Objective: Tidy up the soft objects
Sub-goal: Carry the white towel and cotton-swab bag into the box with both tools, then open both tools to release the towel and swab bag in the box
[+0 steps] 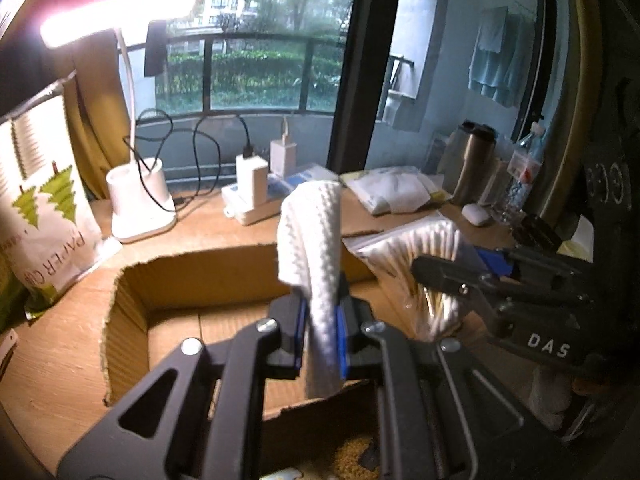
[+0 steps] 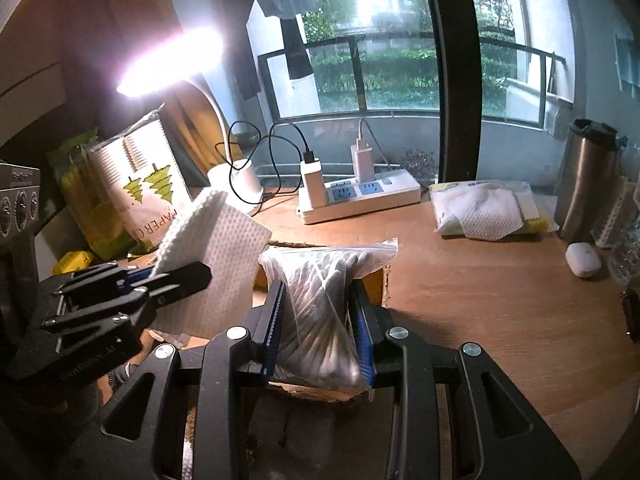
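My left gripper [image 1: 320, 322] is shut on a white textured cloth [image 1: 316, 248] and holds it above an open cardboard box [image 1: 132, 320]. The cloth [image 2: 216, 248] and the left gripper [image 2: 176, 276] also show at the left of the right wrist view. My right gripper [image 2: 320, 320] is shut on a clear zip bag of cotton swabs [image 2: 324, 276], held over the box's edge. In the left wrist view the bag [image 1: 412, 256] and the right gripper [image 1: 436, 276] sit just right of the cloth.
On the wooden desk [image 2: 480, 280] are a white lamp base [image 1: 138, 200], a power strip with chargers [image 2: 360, 196], a pack of white wipes [image 2: 484, 208], a steel tumbler [image 2: 588, 184], a white earbud case [image 2: 582, 260] and a paper cup pack [image 2: 148, 184].
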`<action>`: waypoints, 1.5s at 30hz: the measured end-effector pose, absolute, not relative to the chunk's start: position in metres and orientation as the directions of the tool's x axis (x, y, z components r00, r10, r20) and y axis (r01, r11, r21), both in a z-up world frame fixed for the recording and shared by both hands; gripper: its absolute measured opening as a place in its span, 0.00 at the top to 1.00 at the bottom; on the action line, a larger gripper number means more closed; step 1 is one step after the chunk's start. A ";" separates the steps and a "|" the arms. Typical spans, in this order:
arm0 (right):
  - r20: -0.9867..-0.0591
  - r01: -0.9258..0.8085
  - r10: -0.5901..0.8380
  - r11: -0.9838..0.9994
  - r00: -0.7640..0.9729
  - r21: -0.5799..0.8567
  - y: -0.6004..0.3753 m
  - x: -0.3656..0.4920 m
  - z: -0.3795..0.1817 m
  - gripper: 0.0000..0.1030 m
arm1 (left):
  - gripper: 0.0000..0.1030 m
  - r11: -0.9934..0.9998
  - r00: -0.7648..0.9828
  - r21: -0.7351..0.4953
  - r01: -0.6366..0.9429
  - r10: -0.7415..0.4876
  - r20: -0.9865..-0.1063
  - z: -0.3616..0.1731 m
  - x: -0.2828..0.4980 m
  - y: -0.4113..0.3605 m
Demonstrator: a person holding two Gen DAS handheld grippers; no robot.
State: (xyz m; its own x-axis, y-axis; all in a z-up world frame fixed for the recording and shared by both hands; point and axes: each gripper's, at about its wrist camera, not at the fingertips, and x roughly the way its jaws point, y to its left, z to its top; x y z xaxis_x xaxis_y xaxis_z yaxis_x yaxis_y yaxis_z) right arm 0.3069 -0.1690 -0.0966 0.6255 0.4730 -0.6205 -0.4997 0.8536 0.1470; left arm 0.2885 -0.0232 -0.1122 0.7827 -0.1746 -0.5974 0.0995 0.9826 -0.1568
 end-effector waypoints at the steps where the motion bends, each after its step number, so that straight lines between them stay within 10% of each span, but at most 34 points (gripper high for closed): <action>1: -0.625 -0.500 0.474 0.853 0.621 0.150 -0.168 0.309 -0.099 0.67 | 0.88 0.982 0.778 -0.159 0.099 -0.176 -0.603 -0.115 0.290 -0.024; 20: -0.671 -0.498 0.479 0.847 0.566 0.185 -0.163 0.326 -0.123 0.65 | 0.75 0.985 0.691 -0.163 0.064 -0.161 -0.705 -0.144 0.309 -0.024; 25: -0.665 -0.492 0.468 0.854 0.583 0.170 -0.164 0.321 -0.116 0.52 | 0.38 0.984 0.715 -0.177 0.034 -0.148 -0.683 -0.137 0.299 -0.014; 45: -0.645 -0.419 0.350 0.906 0.679 0.051 -0.140 0.267 -0.071 0.52 | 0.37 0.984 0.820 -0.179 0.012 -0.112 -0.562 -0.099 0.227 0.032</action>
